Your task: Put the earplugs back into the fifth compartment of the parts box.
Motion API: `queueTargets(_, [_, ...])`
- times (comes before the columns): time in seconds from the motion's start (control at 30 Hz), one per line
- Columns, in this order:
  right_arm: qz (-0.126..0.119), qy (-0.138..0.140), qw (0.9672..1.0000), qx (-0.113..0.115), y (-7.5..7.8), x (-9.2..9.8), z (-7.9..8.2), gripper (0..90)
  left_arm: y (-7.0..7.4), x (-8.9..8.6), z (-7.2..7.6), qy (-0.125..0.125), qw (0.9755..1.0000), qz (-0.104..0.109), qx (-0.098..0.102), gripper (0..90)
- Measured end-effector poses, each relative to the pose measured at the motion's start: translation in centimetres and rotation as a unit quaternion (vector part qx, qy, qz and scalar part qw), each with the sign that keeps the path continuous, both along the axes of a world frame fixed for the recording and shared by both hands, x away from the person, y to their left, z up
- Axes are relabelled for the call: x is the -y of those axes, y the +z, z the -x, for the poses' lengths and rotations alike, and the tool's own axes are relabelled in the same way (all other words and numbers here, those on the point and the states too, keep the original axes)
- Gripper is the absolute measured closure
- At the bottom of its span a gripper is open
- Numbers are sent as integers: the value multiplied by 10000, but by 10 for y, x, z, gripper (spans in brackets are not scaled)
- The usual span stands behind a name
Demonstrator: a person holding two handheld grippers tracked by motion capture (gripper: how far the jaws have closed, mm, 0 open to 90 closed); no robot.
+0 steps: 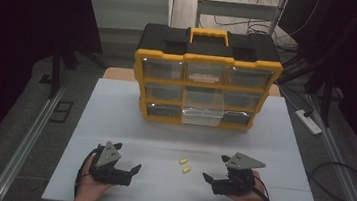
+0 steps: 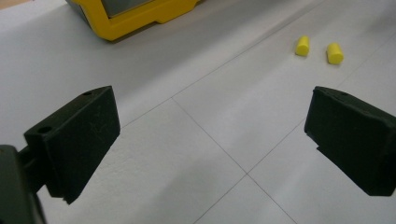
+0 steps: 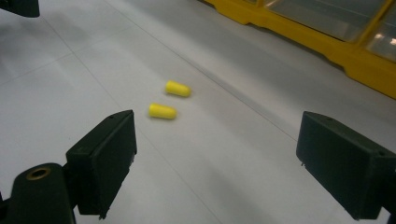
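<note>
Lower middle of the high view: two yellow earplugs lie on the white desk, just beside each other, between both grippers.
Left gripper: lower left of the frame, jaws spread wide, holding nothing; earplugs sit upper right of its own view.
Right gripper: lower right, jaws spread wide, empty; earplugs sit left of centre in its view, nearer one closer to its left jaw.
Organizer: yellow and black drawer case, upper centre, well apart from the earplugs; one clear drawer in the middle column looks pulled out.
Step, my read: pick one earplug, probably bound for that drawer.
How to do it well: take the nearer plug, swing the right gripper left to centre it between the jaws, come down low, close gently across its short side. It is soft foam and round, likely to roll or squash.
</note>
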State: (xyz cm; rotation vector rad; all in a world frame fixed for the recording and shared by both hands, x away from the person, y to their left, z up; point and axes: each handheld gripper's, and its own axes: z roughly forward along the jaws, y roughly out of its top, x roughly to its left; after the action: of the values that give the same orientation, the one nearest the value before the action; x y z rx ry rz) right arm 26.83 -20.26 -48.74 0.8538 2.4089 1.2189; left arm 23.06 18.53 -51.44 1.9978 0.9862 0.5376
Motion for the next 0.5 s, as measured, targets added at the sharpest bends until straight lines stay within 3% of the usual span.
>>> queueTargets(0.33, [81,136,9998,-157,-5,-32,-10,145,0,0,0,52,10000,-5,-8,34])
queueTargets(0.5, [241,233,9991,-270,-10,-52,-14,149,-1,0,-1,34,10000,-28,-34,35])
